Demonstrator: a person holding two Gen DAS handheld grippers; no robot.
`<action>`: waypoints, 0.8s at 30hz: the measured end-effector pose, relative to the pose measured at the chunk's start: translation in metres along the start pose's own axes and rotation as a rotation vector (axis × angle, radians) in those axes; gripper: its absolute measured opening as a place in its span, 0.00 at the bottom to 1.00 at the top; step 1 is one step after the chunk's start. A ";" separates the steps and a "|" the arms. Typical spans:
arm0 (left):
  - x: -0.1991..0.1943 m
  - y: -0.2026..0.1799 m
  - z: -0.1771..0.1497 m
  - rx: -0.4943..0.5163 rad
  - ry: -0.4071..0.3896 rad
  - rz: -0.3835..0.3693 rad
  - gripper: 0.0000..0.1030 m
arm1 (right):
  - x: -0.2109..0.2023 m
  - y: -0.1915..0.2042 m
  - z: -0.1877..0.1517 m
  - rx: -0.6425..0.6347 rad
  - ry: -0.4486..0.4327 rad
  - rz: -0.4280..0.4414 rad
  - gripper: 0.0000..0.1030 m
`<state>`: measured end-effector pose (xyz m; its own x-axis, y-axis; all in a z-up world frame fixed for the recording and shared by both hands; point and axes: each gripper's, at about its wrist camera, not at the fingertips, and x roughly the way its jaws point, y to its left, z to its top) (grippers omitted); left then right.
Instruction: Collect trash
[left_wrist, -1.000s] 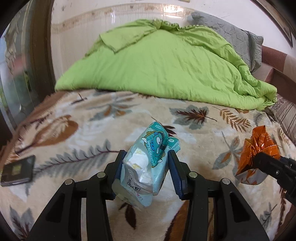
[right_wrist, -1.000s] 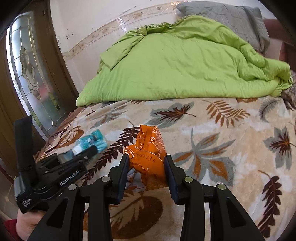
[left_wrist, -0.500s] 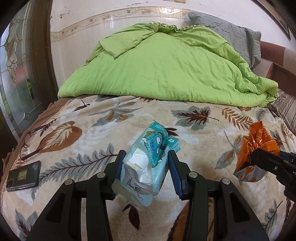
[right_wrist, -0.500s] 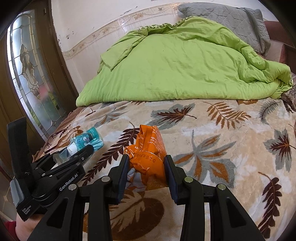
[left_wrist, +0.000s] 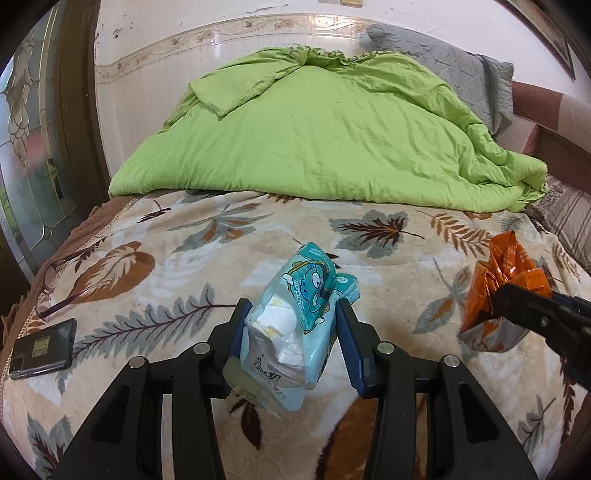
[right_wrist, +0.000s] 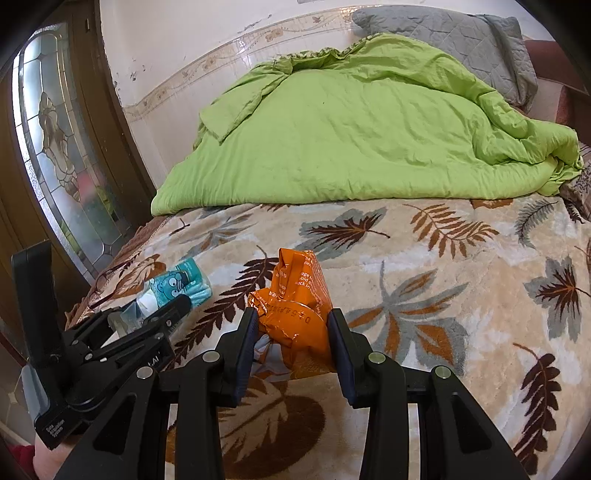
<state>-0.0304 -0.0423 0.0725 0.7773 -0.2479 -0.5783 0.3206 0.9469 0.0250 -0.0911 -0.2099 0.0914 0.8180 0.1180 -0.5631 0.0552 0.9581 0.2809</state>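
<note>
Left gripper (left_wrist: 290, 321) clamped on a crumpled teal plastic wipes packet with a cartoon print (left_wrist: 295, 314), held above the leaf-patterned fleece blanket (left_wrist: 388, 258). Right gripper (right_wrist: 291, 328) clamped on a crushed orange foil wrapper (right_wrist: 295, 310). Far: rumpled lime-green quilt (left_wrist: 325, 136). Near left: black phone (left_wrist: 40, 349) lying flat on the blanket.

- Quilt (left_wrist: 325, 140) lies on bed (left_wrist: 388, 273), far side.
- Pillow (left_wrist: 454, 70) behind quilt.
- Phone (left_wrist: 42, 349) near bed's left edge; glasses (left_wrist: 62, 291) just behind it.
</note>
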 end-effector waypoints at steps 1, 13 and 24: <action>-0.003 -0.002 -0.001 0.004 -0.004 -0.001 0.43 | -0.003 -0.001 0.000 0.005 -0.004 -0.001 0.40; -0.053 -0.015 -0.017 0.018 -0.047 -0.024 0.43 | -0.064 -0.014 -0.026 0.092 -0.047 -0.020 0.40; -0.113 -0.048 -0.043 0.079 -0.061 -0.112 0.44 | -0.126 -0.032 -0.066 0.157 -0.064 -0.017 0.40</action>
<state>-0.1574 -0.0508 0.1013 0.7653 -0.3649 -0.5302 0.4463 0.8944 0.0285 -0.2335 -0.2379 0.1021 0.8509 0.0800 -0.5193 0.1545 0.9066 0.3927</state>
